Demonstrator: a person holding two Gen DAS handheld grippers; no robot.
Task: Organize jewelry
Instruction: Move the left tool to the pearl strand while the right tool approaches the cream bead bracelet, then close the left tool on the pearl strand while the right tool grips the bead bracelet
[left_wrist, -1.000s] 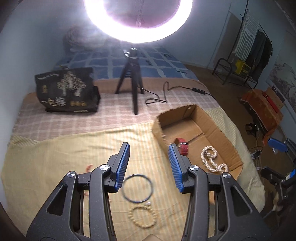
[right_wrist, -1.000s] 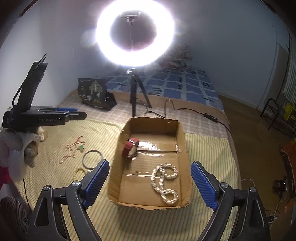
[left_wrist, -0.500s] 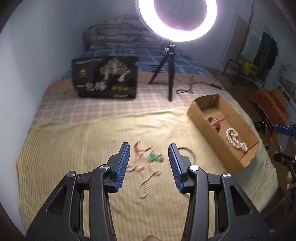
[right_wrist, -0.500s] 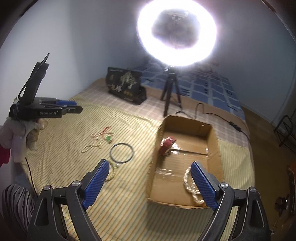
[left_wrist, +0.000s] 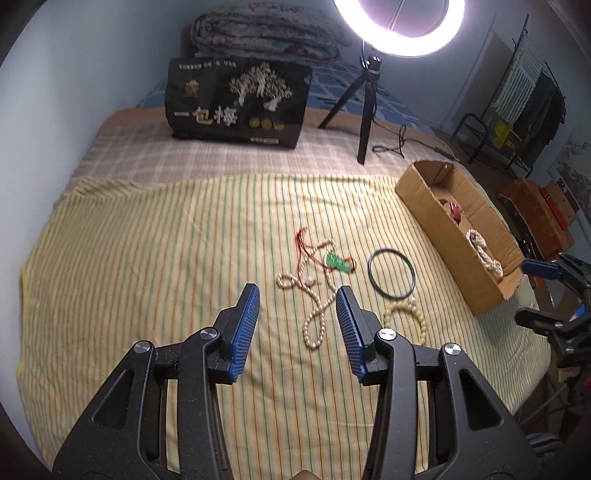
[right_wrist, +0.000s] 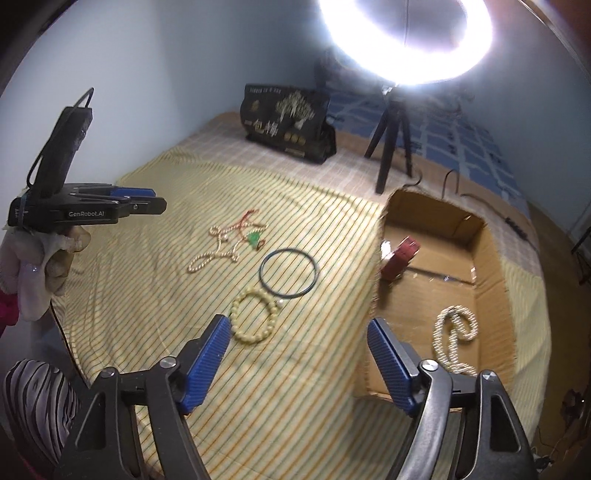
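On the yellow striped sheet lie a pearl necklace tangled with a red cord and green pendant (left_wrist: 317, 273) (right_wrist: 229, 243), a black ring bangle (left_wrist: 391, 273) (right_wrist: 289, 272) and a cream bead bracelet (left_wrist: 406, 323) (right_wrist: 255, 319). A cardboard box (left_wrist: 436, 225) (right_wrist: 491, 280) at the right holds a red item (right_wrist: 400, 256) and a pearl strand (right_wrist: 454, 339). My left gripper (left_wrist: 297, 295) is open and empty, above the sheet just short of the necklace. My right gripper (right_wrist: 299, 326) is open and empty, near the bead bracelet and the box's left wall.
A black printed bag (left_wrist: 236, 99) stands at the back of the bed. A ring light on a tripod (left_wrist: 365, 96) stands behind the box, its cable trailing right. A folded quilt (left_wrist: 266, 33) lies by the wall. The bed edge is right of the box.
Both grippers have swung left, away from the box. The tangled necklace now lies ahead of my left gripper; the bracelet lies ahead of my right one. Both stayed open.
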